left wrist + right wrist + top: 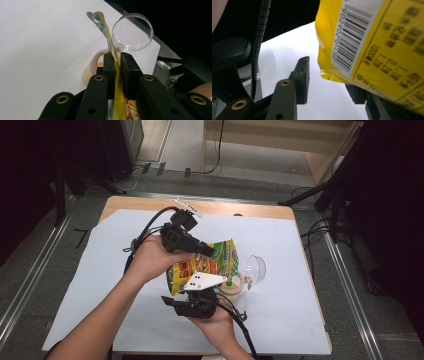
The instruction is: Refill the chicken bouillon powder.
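Left gripper view: left hand-held gripper clamps yellow pouch edge

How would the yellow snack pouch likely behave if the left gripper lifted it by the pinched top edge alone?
The pouch would probably sag: its top edge already curves, thin and unsupported, above the left gripper. The printed film looks glossy, so it may slip. Its lower body looks full, so its weight likely hangs low and could swing.

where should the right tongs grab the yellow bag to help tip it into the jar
Judging by its pose, at the bottom corner by the barcode, coming from below. The left tongs already pinch the yellow bag flat along its upper edge above the jar, and the right tongs sit open beneath the loose lower end.
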`<state>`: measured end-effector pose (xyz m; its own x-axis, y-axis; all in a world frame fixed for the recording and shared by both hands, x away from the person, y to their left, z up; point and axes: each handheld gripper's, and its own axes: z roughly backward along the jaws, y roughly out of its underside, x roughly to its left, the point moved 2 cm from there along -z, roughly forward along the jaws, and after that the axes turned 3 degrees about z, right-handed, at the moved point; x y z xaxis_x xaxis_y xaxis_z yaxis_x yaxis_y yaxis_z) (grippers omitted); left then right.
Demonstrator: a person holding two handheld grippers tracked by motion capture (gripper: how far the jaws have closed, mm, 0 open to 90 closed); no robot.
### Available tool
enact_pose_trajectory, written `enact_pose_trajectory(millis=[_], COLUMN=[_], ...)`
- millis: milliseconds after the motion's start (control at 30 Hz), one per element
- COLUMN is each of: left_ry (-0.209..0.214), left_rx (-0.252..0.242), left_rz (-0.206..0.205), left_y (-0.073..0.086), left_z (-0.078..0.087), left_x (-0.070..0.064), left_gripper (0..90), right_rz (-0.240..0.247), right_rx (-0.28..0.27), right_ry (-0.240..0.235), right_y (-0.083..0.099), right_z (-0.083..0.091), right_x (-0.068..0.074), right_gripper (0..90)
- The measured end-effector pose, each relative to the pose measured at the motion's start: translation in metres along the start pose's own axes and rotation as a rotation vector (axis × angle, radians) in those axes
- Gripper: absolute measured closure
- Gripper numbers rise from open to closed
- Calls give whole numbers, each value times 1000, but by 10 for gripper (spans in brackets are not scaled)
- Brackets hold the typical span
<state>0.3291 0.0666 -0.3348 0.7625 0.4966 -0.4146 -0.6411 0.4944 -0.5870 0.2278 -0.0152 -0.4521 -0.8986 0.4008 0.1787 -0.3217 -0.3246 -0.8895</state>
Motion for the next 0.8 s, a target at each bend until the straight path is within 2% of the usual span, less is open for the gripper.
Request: enact_pose_trajectory(millis=[133, 533, 800], left_ry=[6, 35, 47], left_rx=[-4, -8, 16], left_rz=[3, 22, 29], left_y=[4, 19, 27], left_z=[1, 2, 0], left_x=[0, 6, 9], left_gripper=[840, 829, 823], right_rz=[24, 46, 77], right_rx=[4, 35, 54], right_ry=[-5, 1, -6], right_y=[2, 14, 20], right_z=[-1, -6, -10], right_x=[1, 0, 0], right_gripper=[576, 578, 584])
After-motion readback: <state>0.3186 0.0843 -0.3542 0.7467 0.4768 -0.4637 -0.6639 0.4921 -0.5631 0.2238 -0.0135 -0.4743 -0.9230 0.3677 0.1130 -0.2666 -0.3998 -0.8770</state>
